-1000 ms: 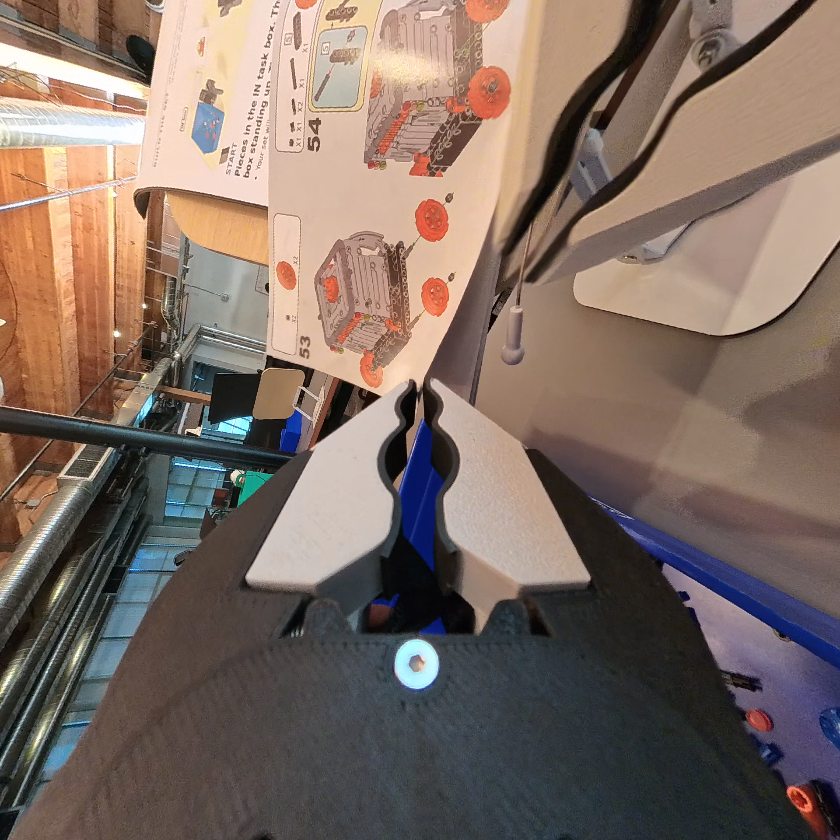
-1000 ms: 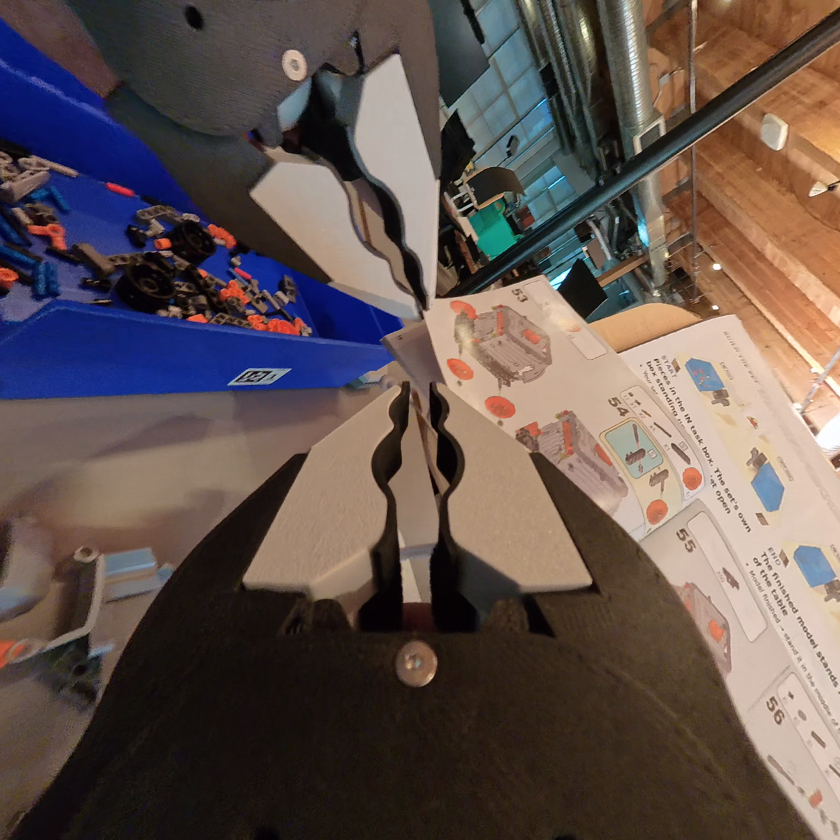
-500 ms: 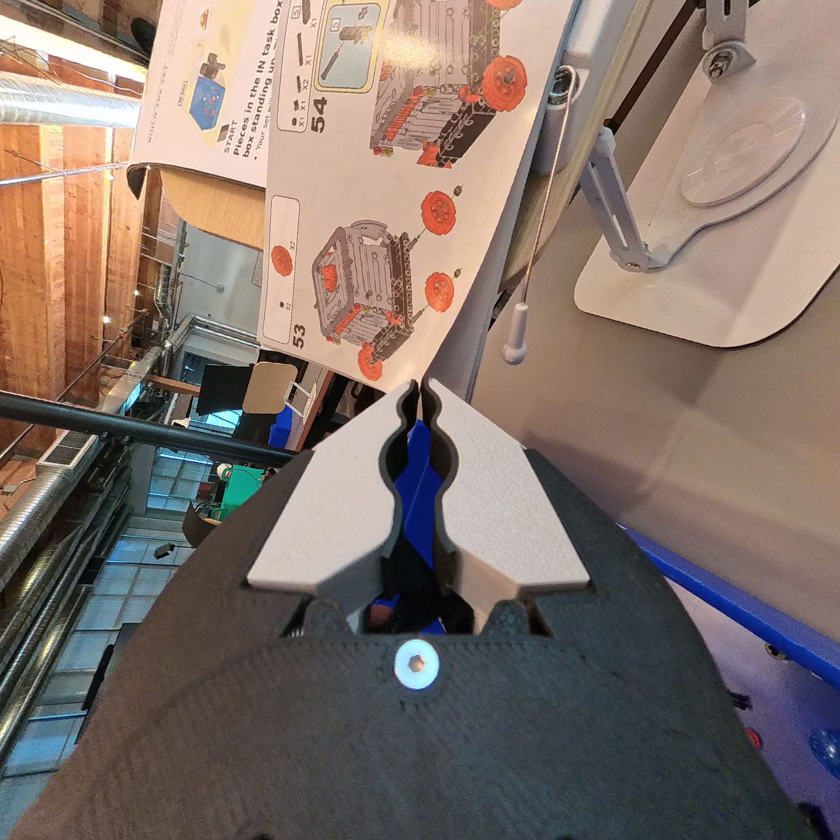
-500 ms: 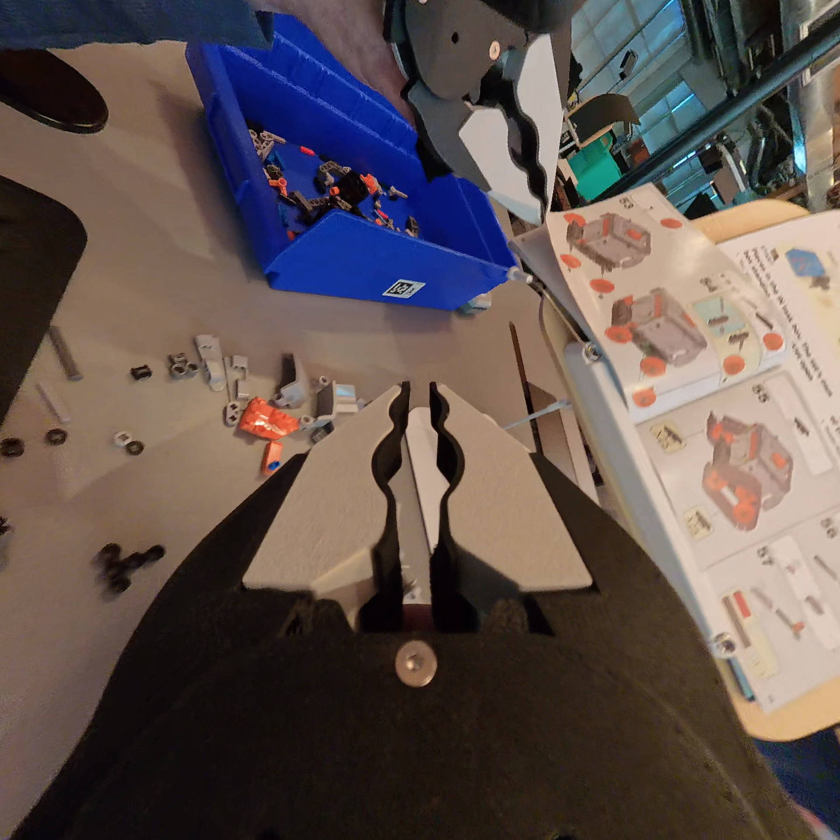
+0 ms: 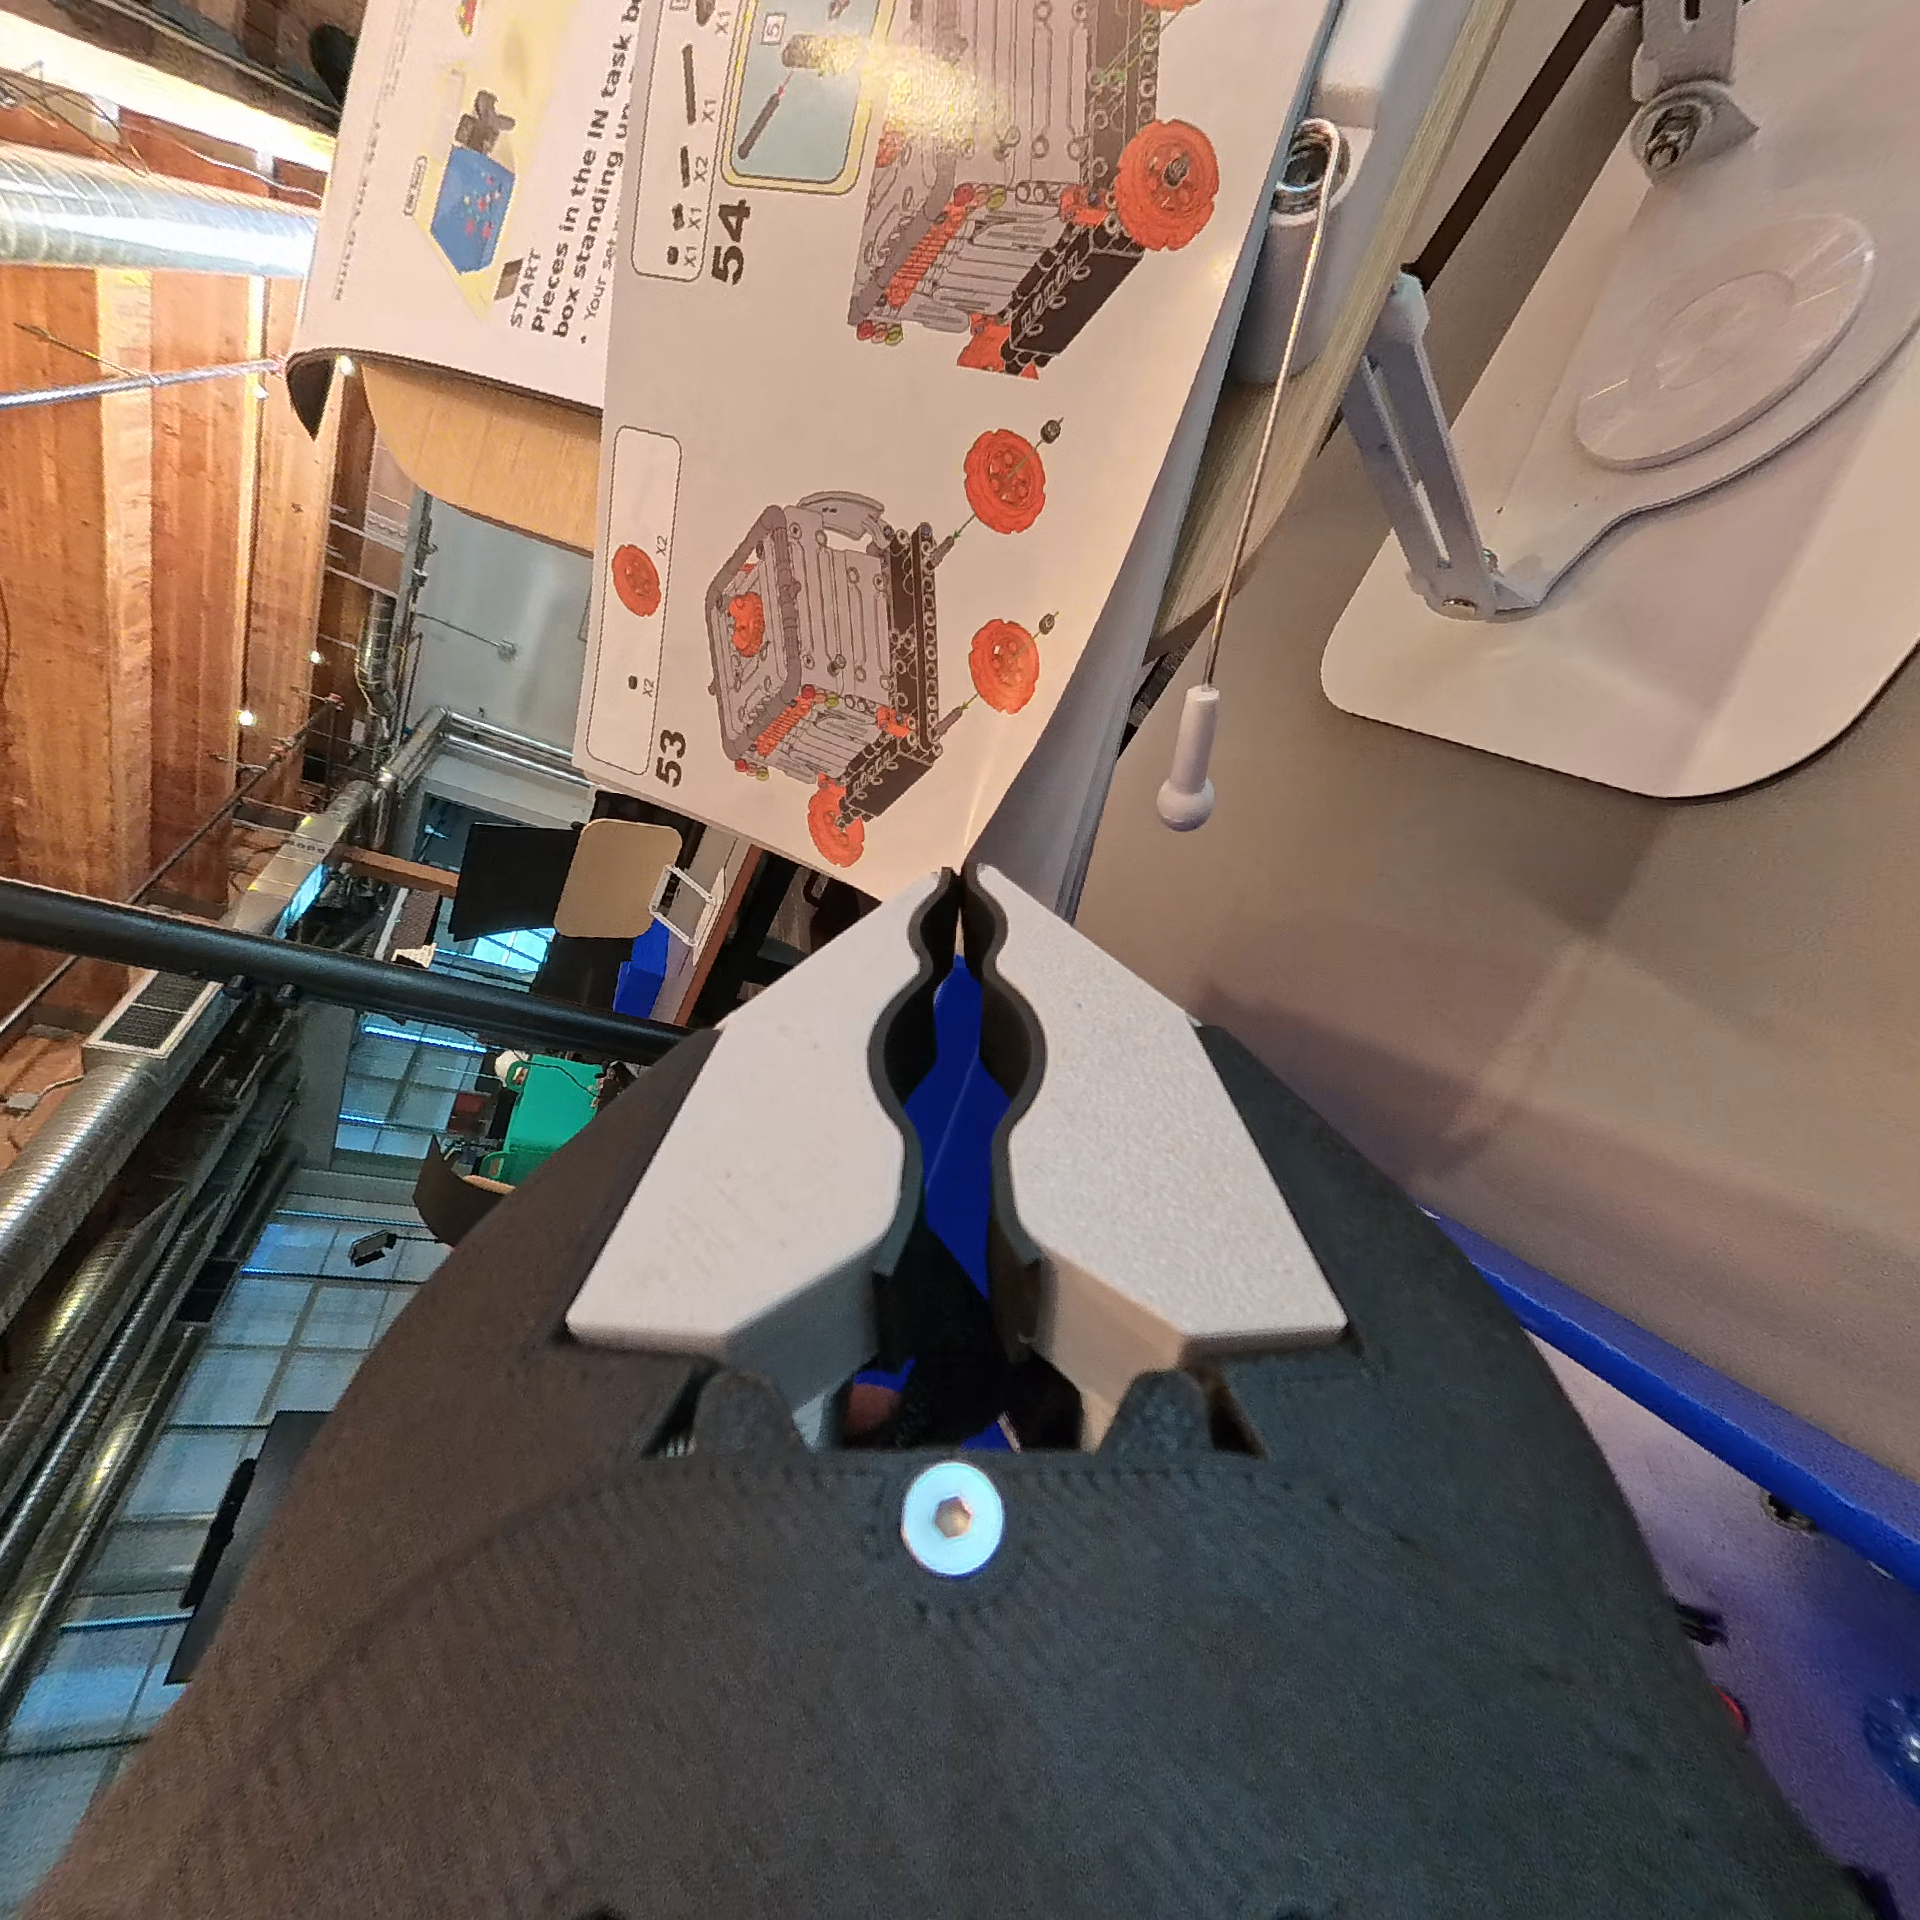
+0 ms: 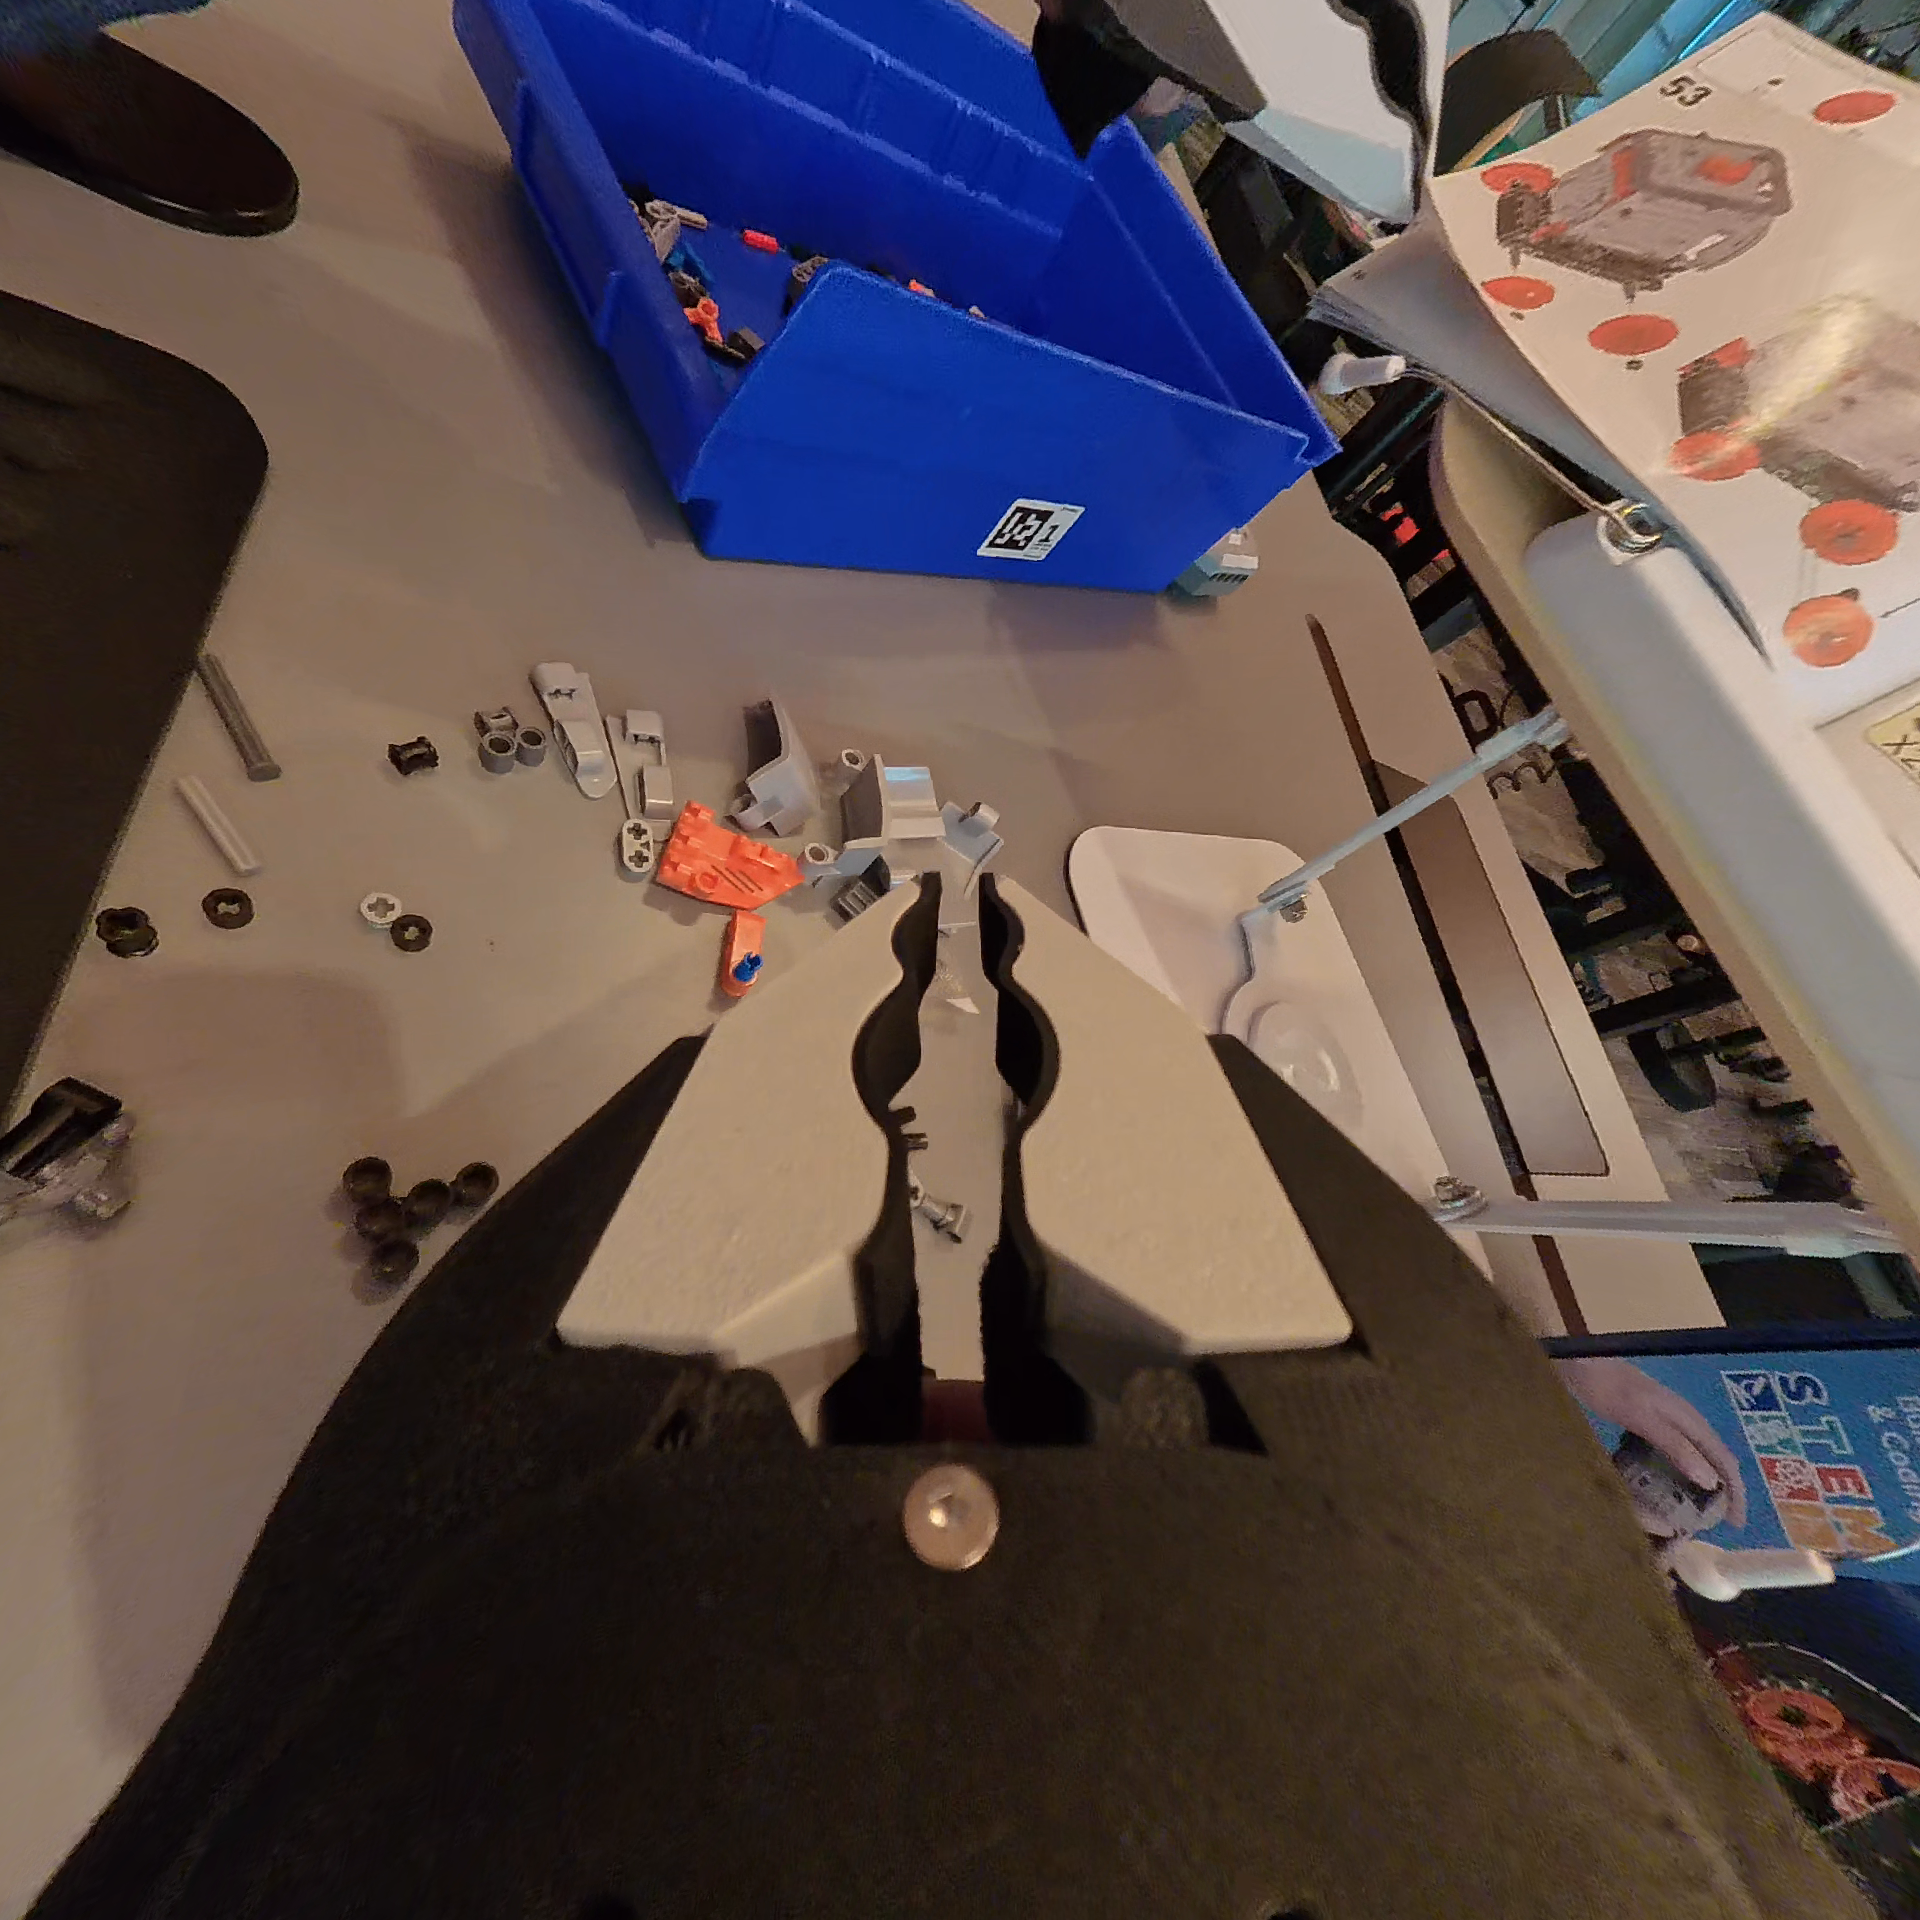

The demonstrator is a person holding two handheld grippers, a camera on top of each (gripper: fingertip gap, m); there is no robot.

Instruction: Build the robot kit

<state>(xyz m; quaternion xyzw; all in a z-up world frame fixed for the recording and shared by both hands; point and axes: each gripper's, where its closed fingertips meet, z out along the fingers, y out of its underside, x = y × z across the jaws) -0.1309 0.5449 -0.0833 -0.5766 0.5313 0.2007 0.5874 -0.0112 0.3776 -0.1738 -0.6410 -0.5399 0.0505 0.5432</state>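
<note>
Grey tabletop [image 6: 436, 540], loose bricks beside blue bin [image 6: 935, 436]; left gripper [image 5: 958, 899] pinches booklet page [image 5: 831, 520], could tear. Right gripper [image 6: 961, 894] slightly spread, empty.

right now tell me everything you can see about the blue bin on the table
The blue bin is glossy plastic, open-topped, with inner dividers and a lower front wall. It sits flat on the grey table, behind the loose parts. One compartment holds small grey, black and orange pieces. A small black-and-white sticker is on its front. The left gripper hangs over its back corner.
</note>
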